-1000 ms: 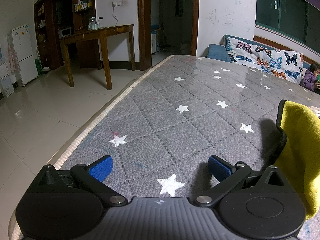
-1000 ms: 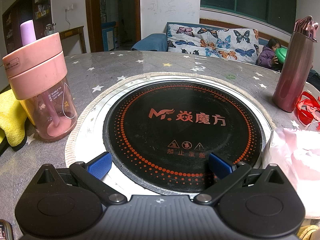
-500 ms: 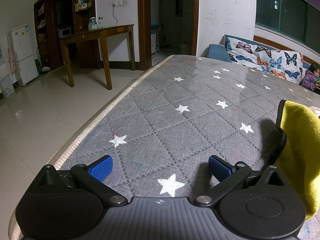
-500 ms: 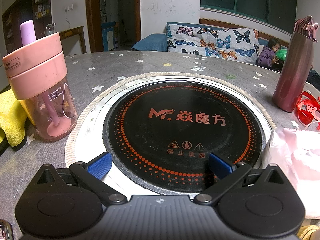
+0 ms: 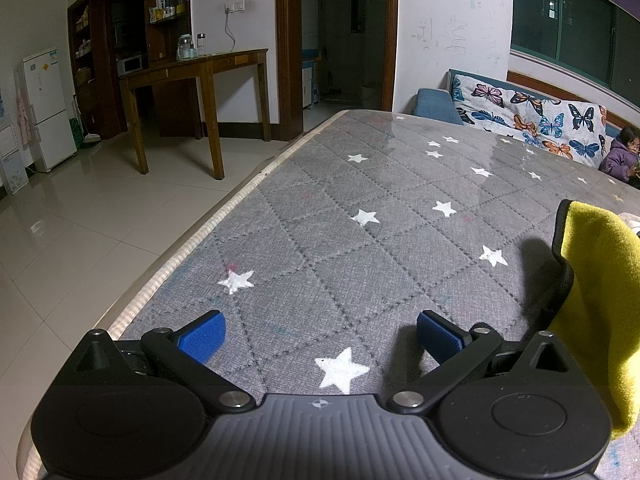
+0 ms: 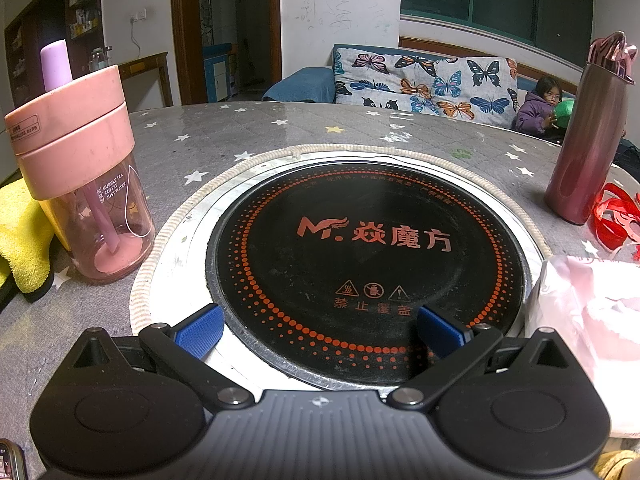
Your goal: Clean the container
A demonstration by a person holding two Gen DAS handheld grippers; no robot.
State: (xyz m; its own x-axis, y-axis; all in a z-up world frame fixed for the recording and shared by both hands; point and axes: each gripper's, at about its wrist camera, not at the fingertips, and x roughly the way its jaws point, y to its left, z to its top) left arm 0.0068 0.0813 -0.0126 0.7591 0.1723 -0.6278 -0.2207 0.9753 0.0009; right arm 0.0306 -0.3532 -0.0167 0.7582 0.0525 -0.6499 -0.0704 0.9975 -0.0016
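A pink lidded cup point(image 6: 84, 184) with a lilac straw stands upright on the grey star-patterned tablecloth, left in the right wrist view. A yellow cloth point(image 6: 22, 236) lies just left of it; it also shows at the right edge of the left wrist view point(image 5: 600, 300). My right gripper point(image 6: 320, 330) is open and empty, low over the near edge of the black induction hob point(image 6: 360, 256), to the right of the cup. My left gripper point(image 5: 320, 334) is open and empty over bare tablecloth, left of the cloth.
A dark pink flask point(image 6: 588, 136) stands at the right, with red ribbon point(image 6: 616, 220) and a pink plastic bag point(image 6: 592, 312) nearby. The table's left edge point(image 5: 192, 248) drops to tiled floor. A sofa with a seated child point(image 6: 540, 104) lies beyond.
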